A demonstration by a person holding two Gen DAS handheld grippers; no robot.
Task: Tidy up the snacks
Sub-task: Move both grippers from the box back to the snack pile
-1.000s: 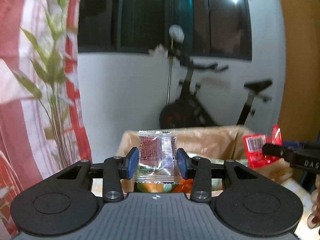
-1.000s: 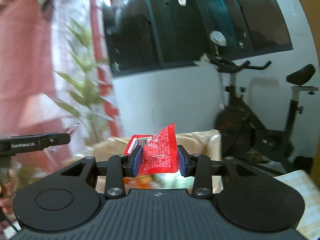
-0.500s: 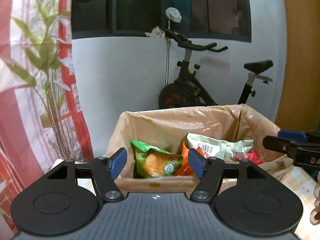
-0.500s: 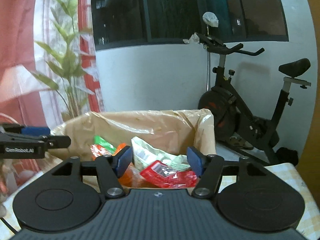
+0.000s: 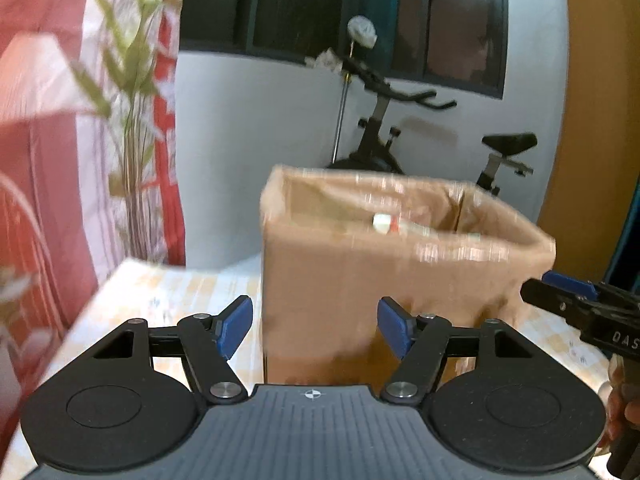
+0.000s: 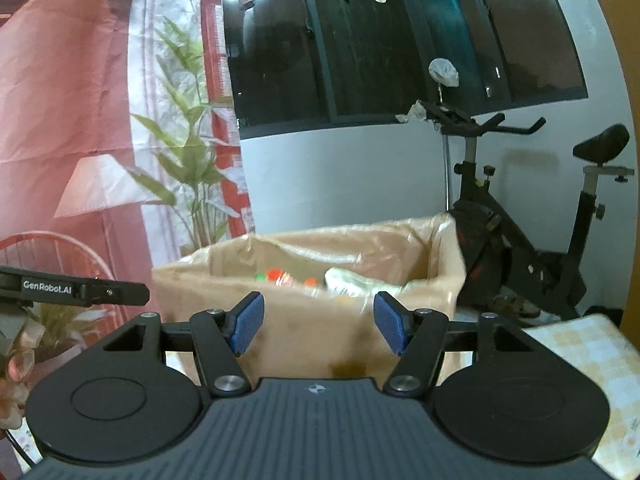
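On the checked tablecloth (image 5: 168, 296) stands a plastic-lined cardboard box (image 6: 304, 320) with snack packets (image 6: 304, 278) inside, blurred. Left gripper (image 5: 316, 326) faces its side, jaws just opened, spread, empty. Right gripper (image 6: 316, 322) likewise, jaws just opened, apart, nothing between. Exercise bike (image 6: 532, 240) behind, at right.

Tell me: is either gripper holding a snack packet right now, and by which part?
Neither. The left gripper and right gripper both stand open with nothing between the fingers; the snack packets lie inside the lined box.
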